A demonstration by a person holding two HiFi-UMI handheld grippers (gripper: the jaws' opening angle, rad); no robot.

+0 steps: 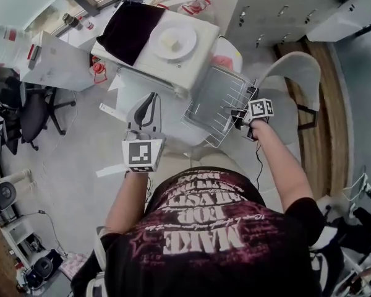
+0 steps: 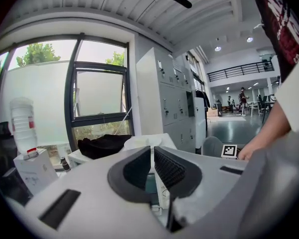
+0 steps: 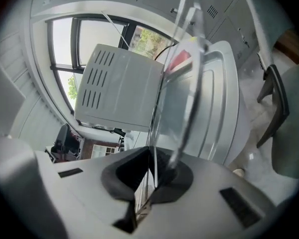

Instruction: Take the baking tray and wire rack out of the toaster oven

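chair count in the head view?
2. A black office chair at the left edge, and a grey shell chair right of the toaster oven, past the right gripper. Others may sit hidden behind the person.

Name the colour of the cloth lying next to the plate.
The cloth is black, best seen in the head view.

A white plate (image 1: pixel 174 42) lies beside what looks like a black cloth (image 1: pixel 130 30).
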